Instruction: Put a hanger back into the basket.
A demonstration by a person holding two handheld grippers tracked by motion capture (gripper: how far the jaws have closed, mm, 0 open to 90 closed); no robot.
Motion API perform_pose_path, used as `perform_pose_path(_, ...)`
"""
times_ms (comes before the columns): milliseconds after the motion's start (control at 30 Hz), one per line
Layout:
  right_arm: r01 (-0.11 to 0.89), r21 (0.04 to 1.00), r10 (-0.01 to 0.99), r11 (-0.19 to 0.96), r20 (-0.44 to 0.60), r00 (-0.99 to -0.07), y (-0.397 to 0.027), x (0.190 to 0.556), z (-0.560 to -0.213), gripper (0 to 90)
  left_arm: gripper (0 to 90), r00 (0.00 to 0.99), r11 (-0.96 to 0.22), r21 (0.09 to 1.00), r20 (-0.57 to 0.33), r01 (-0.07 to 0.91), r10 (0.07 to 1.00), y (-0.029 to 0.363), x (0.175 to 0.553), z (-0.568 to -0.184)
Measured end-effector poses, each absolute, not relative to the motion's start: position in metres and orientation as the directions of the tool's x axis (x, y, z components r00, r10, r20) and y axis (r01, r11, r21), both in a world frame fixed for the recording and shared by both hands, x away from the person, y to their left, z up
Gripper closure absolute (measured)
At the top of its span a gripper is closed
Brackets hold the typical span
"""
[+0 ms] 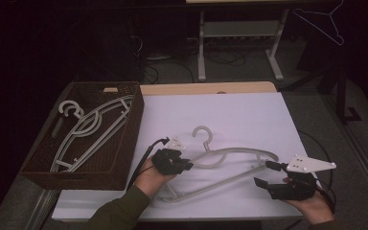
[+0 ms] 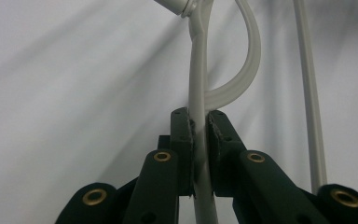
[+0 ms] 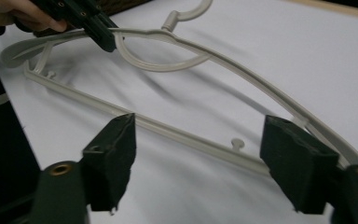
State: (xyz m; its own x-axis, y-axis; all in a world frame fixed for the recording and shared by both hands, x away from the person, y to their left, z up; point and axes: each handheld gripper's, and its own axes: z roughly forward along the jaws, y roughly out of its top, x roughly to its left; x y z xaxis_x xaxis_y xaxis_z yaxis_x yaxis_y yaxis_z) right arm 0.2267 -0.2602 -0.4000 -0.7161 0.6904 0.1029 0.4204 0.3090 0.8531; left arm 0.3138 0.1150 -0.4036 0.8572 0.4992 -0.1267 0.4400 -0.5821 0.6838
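Note:
A pale grey plastic hanger (image 1: 242, 149) lies across the white table cover, its hook toward the far side. My left gripper (image 1: 187, 165) is shut on the hanger's upper arm near the neck. In the left gripper view the pads (image 2: 187, 135) press on the thin arm of the hanger (image 2: 198, 84) from both sides. My right gripper (image 1: 263, 173) stands open at the hanger's right end. In the right gripper view its jaws are wide apart above the hanger (image 3: 242, 74), with the bottom bar passing between them untouched. The left gripper (image 3: 105, 39) also appears there, clamped on the hanger.
A dark woven basket (image 1: 124, 158) sits at the left of the table with similar grey hangers (image 1: 91, 127) in it. The white table cover (image 1: 249, 115) stretches behind the hanger. A thin wire hanger (image 1: 323, 24) hangs at the far right in the dark background.

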Motion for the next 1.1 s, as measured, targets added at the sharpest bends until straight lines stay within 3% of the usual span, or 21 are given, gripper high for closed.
perform_pose_path(333, 0.390, 0.878, 0.717, 0.276, 0.083, -0.693, -0.259, 0.234, -0.394, 13.6, 82.5, 0.822, -0.541, 0.705, -0.103, 0.458, 0.561, 0.134, 0.328, -0.360)
perform_pose_path(867, 0.381, 0.889, 0.723, 0.255, 0.086, -0.685, -0.252, 0.249, -0.393, 11.9, 82.5, 0.771, -0.474, 0.739, -0.096, 0.480, 0.630, 0.183, 0.342, -0.308)
perform_pose_path(1100, 0.378, 0.893, 0.730, 0.243, 0.089, -0.678, -0.248, 0.256, -0.394, 6.9, 82.5, 0.742, -0.447, 0.752, -0.081, 0.484, 0.666, 0.214, 0.345, -0.289)
